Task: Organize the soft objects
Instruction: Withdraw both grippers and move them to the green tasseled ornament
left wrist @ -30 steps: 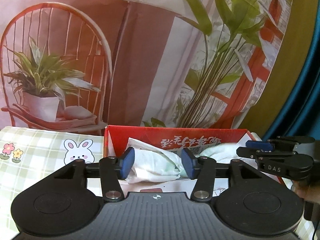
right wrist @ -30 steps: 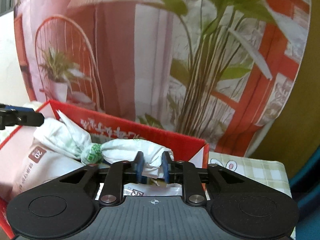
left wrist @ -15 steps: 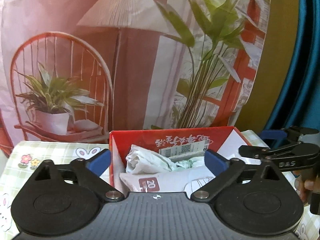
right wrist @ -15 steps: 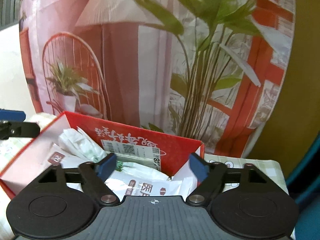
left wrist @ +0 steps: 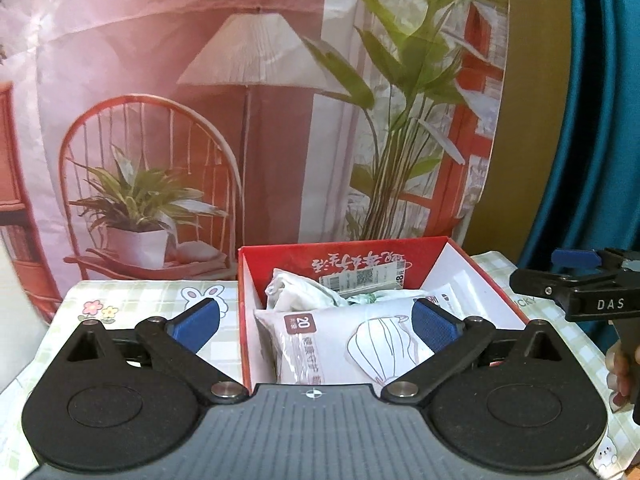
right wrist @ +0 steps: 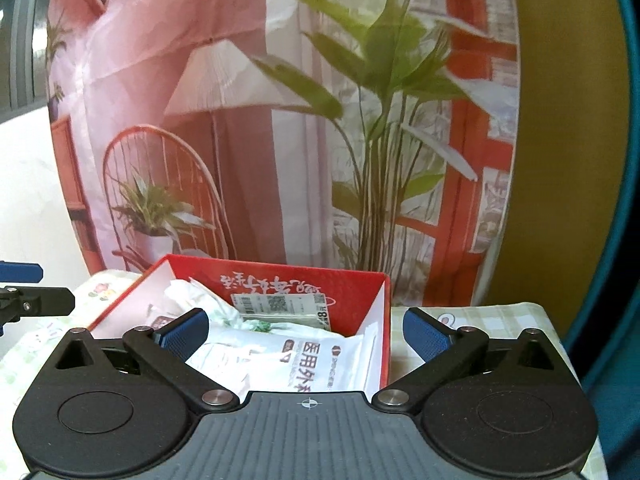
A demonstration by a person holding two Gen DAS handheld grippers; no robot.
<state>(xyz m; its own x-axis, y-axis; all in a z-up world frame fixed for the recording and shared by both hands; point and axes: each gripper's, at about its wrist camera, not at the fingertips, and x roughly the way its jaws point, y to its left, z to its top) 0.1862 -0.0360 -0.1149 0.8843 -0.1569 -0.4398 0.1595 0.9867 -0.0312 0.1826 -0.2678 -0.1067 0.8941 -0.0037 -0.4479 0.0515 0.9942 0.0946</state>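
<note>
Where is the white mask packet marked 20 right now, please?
In the left wrist view, the mask packet lies inside the red box, in front of a crumpled white bag.

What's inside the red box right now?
Red box holds a white mask pack, a crumpled white-green bag and a barcoded packet. Anything beneath is covered.

Left gripper [left wrist: 316, 322], right gripper [right wrist: 306, 330]: black linkages, blue pads, silver pivots
</note>
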